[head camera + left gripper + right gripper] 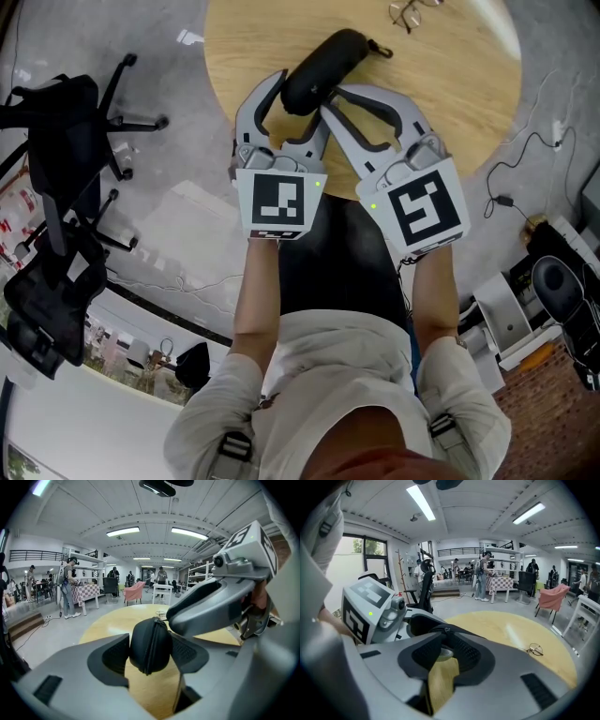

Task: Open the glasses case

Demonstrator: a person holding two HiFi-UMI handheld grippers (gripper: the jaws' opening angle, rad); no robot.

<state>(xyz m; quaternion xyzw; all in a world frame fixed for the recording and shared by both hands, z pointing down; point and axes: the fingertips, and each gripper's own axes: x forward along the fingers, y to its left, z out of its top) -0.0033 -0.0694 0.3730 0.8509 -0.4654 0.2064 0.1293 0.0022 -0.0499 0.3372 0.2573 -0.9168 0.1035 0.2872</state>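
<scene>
A black zipped glasses case [323, 67] lies on the round wooden table [450, 84], reaching away from me. My left gripper [298, 98] is shut on the case's near end. In the left gripper view the case [145, 641] sits clamped between both pads, zip line facing the camera. My right gripper [333, 97] comes in from the right, its tips at the same near end. In the right gripper view its jaws [445, 656] stand a narrow gap apart just below the case [440, 631]. A small pale bit shows between the tips; I cannot tell what it is.
A pair of wire-framed glasses [408, 11] lies at the table's far edge, also visible as glasses [534, 649] to the right. Black office chairs [56, 187] stand on the floor at left. Cables and boxes [553, 281] crowd the floor at right. People stand far off in the hall.
</scene>
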